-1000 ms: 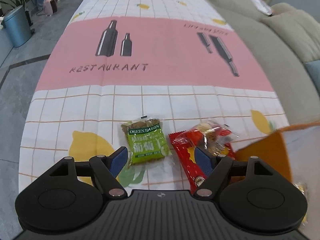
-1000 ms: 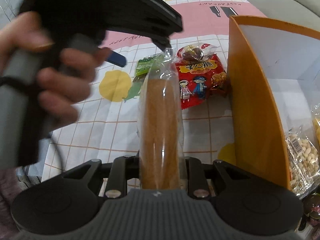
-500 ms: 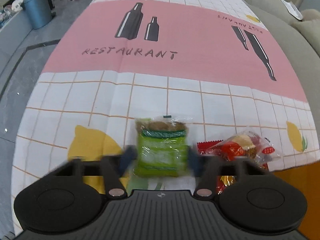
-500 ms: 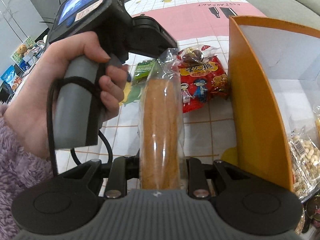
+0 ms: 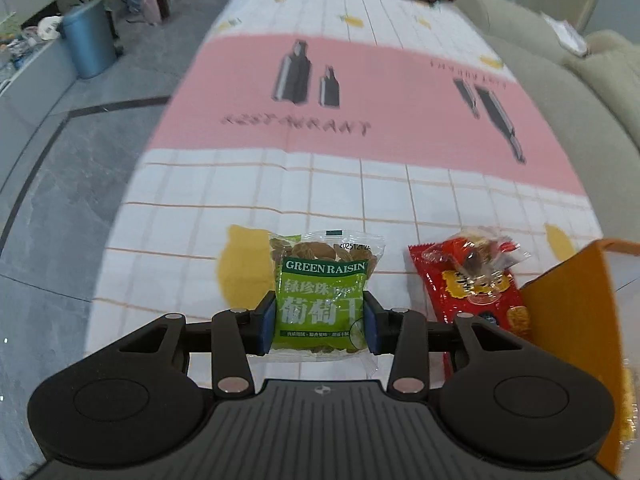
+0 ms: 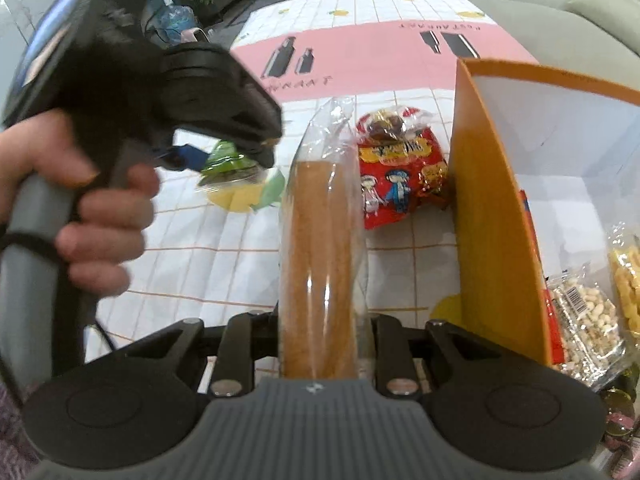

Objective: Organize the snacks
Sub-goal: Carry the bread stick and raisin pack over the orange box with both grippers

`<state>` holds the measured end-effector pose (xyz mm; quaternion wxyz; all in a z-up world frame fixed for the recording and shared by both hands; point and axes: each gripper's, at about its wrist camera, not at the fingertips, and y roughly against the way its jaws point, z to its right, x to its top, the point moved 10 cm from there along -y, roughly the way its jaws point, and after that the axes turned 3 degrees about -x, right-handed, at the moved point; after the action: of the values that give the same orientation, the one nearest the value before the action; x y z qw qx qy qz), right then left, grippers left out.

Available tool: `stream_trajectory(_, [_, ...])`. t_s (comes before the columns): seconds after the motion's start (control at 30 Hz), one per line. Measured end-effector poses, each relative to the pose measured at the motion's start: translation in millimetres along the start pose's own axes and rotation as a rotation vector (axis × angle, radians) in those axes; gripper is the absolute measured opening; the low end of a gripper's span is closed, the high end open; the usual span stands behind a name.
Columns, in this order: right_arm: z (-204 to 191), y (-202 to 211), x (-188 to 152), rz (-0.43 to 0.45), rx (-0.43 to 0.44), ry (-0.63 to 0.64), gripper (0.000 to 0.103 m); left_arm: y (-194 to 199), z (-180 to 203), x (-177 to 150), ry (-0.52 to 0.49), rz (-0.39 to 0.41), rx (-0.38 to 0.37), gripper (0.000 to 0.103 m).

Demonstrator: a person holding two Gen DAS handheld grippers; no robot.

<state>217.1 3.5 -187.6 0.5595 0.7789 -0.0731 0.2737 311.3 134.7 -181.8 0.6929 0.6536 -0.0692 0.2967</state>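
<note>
Raisins, the green packet (image 5: 322, 304), sit clamped in the left tongs (image 5: 319, 326), whose jaws are closing on it, above the surface (image 5: 240, 184). Right tongs (image 6: 322, 344) clamp the bread stick (image 6: 320, 248). Next move, likely: carry both over into the orange box (image 6: 488, 220).

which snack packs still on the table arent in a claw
The red pack with the small clear-wrapped snack on top, lying beside the orange box. The green raisin pack is between the left claw's closing pads; the bread is in the right claw.
</note>
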Motion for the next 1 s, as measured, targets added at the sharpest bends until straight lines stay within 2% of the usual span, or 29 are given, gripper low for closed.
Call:
stream_trajectory(0.13, [-6, 21, 5, 0.039, 0.032, 0.014, 0.021, 34, -7, -1, 0.041, 0.053, -0.006, 0.048])
stream_trajectory(0.3, [-1, 45, 6, 0.072, 0.064, -0.016, 0.021, 72, -4, 2, 0.035, 0.134, -0.012, 0.048])
stream_trajectory(0.47, [5, 67, 12, 0.133, 0.115, -0.056, 0.020, 105, 7, 3, 0.038, 0.203, -0.077, 0.048])
stream_trajectory(0.57, [12, 83, 18, 0.165, 0.139, -0.088, 0.020, 124, 19, 5, -0.009, 0.243, -0.108, 0.048])
stream_trajectory(0.73, [57, 115, 27, 0.218, 0.133, -0.198, 0.020, 148, 45, 3, -0.069, 0.289, -0.192, 0.048])
stream_trajectory(0.87, [115, 136, 29, 0.250, 0.094, -0.336, 0.020, 154, 66, -3, -0.096, 0.277, -0.288, 0.048])
stream_trajectory(1.0, [169, 142, 34, 0.246, 0.045, -0.440, 0.020, 152, 79, -6, -0.111, 0.259, -0.351, 0.048])
